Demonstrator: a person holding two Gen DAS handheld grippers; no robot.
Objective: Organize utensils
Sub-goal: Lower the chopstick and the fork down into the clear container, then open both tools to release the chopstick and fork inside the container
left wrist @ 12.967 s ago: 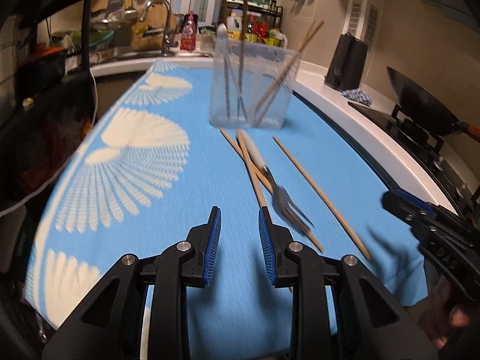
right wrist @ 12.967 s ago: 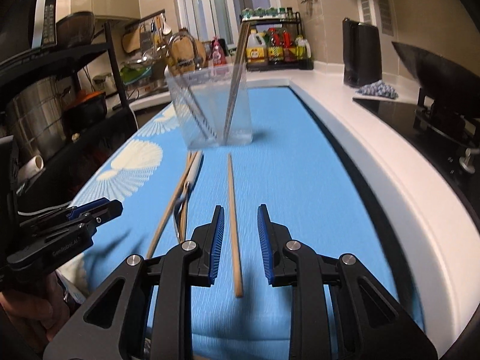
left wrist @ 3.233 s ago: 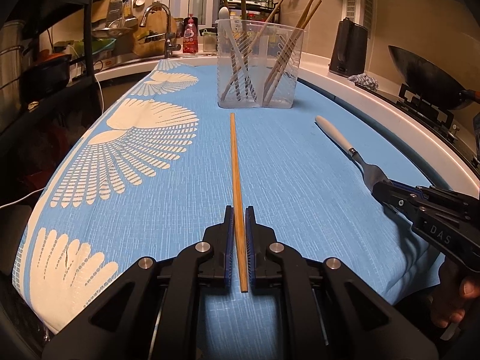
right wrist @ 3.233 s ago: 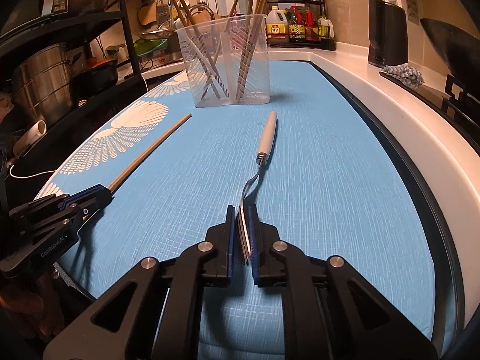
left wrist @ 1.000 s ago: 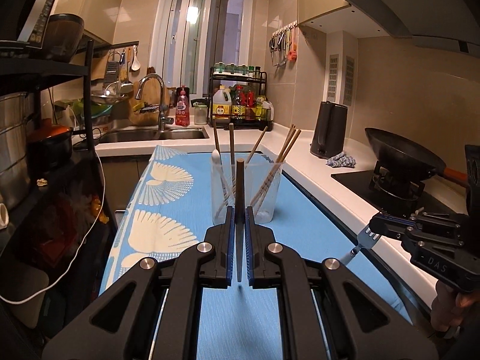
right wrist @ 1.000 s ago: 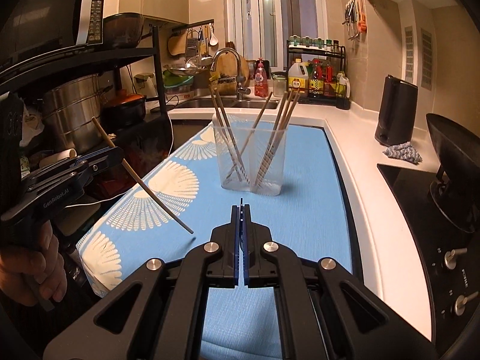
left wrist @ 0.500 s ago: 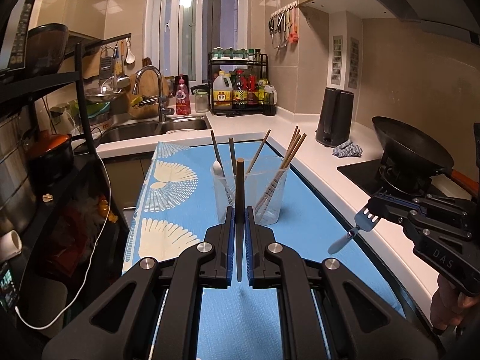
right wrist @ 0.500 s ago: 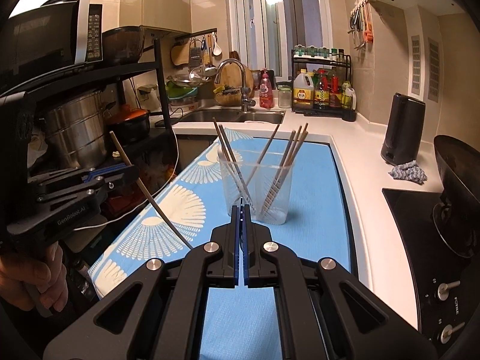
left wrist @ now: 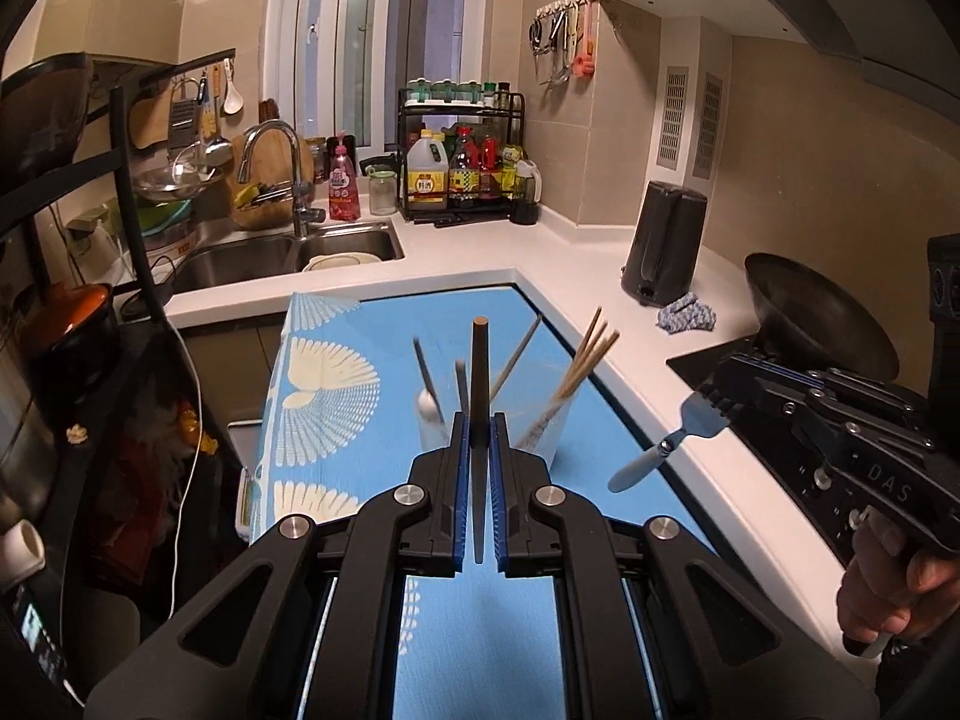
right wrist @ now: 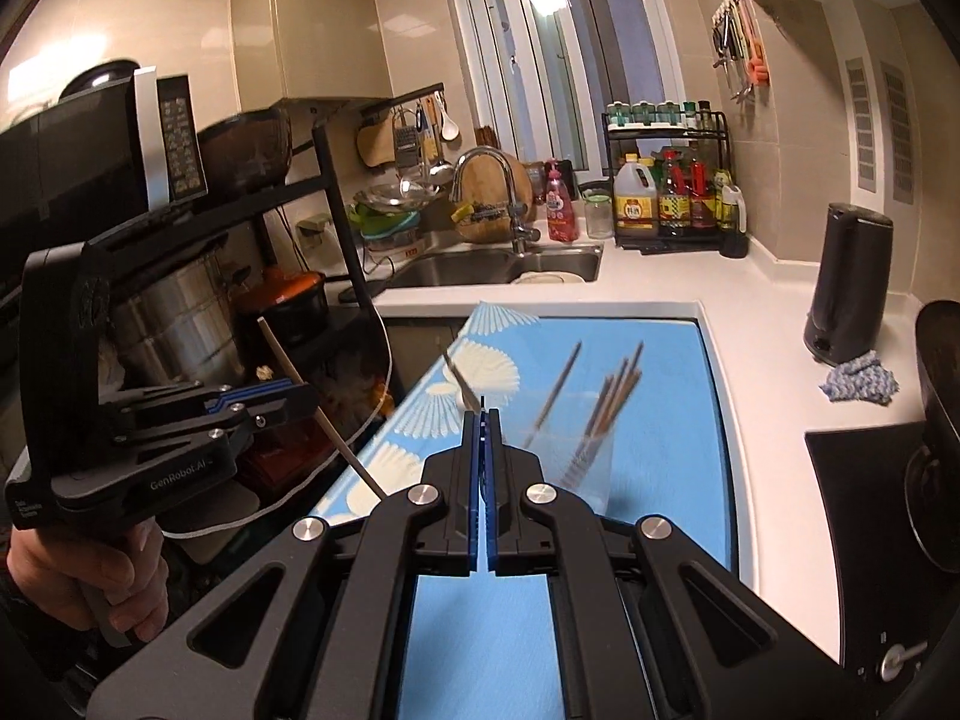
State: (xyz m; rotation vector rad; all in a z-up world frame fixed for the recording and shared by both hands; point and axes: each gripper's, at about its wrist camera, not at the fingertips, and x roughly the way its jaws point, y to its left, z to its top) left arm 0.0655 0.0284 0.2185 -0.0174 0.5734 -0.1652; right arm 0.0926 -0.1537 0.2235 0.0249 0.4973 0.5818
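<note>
My left gripper [left wrist: 478, 420] is shut on a wooden chopstick [left wrist: 479, 372] that stands upright between its blue pads, high above the blue cloth [left wrist: 600, 420]. Just behind the chopstick is the clear utensil holder [left wrist: 543, 429], with several chopsticks and a spoon in it. My right gripper [left wrist: 717, 390] is shut on the tines of a white-handled fork [left wrist: 699, 420], whose handle hangs down to the left. In the right wrist view, the right gripper [right wrist: 482, 417] shows only a thin edge of the fork. There the left gripper [right wrist: 306, 399] holds the slanted chopstick [right wrist: 354, 456], and the holder [right wrist: 579, 459] is blurred.
A sink [left wrist: 270, 252] with a faucet lies beyond the cloth. A bottle rack [left wrist: 462, 180] and a black kettle [left wrist: 663, 246] stand on the white counter. On the right a wok [left wrist: 816, 312] sits on the stove. A dark shelf rack with pots [right wrist: 174, 312] lines the left side.
Both grippers have risen and tilted further down while keeping their grips on the chopstick and the fork. The utensil holder now sits lower and closer under them in both views.
</note>
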